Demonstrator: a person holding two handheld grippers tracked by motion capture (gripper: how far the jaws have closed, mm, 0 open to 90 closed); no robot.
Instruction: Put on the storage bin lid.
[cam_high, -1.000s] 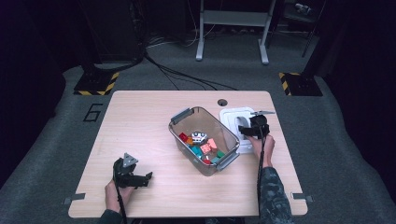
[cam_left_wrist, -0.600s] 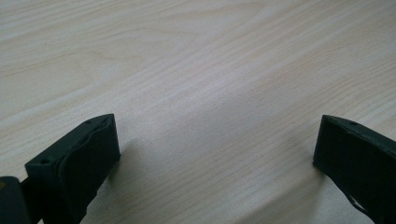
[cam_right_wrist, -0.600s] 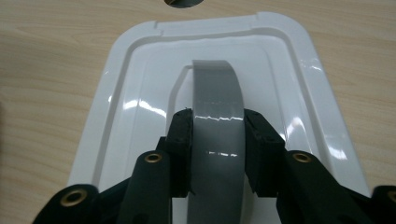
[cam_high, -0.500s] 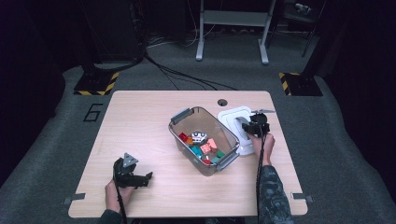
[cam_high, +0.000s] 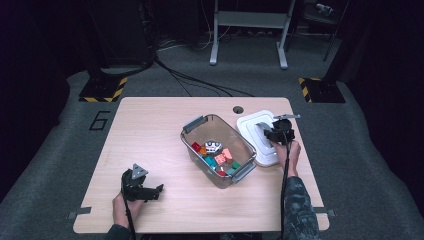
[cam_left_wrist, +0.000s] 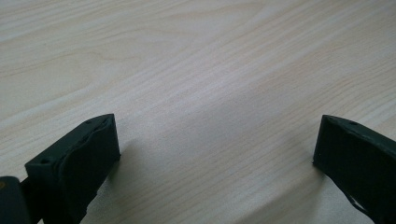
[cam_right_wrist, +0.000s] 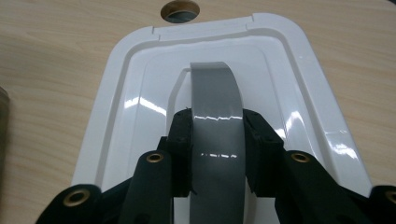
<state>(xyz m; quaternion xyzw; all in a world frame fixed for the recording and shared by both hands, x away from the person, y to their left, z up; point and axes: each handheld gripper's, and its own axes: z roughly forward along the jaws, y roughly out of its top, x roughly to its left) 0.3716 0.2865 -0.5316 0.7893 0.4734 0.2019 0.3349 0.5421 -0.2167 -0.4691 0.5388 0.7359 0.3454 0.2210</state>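
Grey handle (cam_right_wrist: 217, 116) of the white lid (cam_right_wrist: 116, 93) sits clamped between the two pads of the right claw (cam_right_wrist: 217, 140), a grip the right gripper view shows close up; its jaws have just been closing onto that handle. From the high view the same right claw (cam_high: 276, 134) is a small dark shape over the lid (cam_high: 248, 125), and the handle beneath it is too small to make out. The lid lies flat on the table (cam_high: 150, 130), just beside the clear bin (cam_high: 200, 125) on the person's right, with the round hole (cam_high: 238, 109) in the table just beyond it. Near parts of the lid are cut off behind the jaws in the right gripper view. Coloured blocks (cam_high: 220, 159) lie in the bin, though their shapes are hard to tell. The left claw (cam_high: 150, 192) rests well away from the bin near the table's front edge; the left gripper view shows its jaws spread wide over bare wood (cam_left_wrist: 196, 70), nothing between them.
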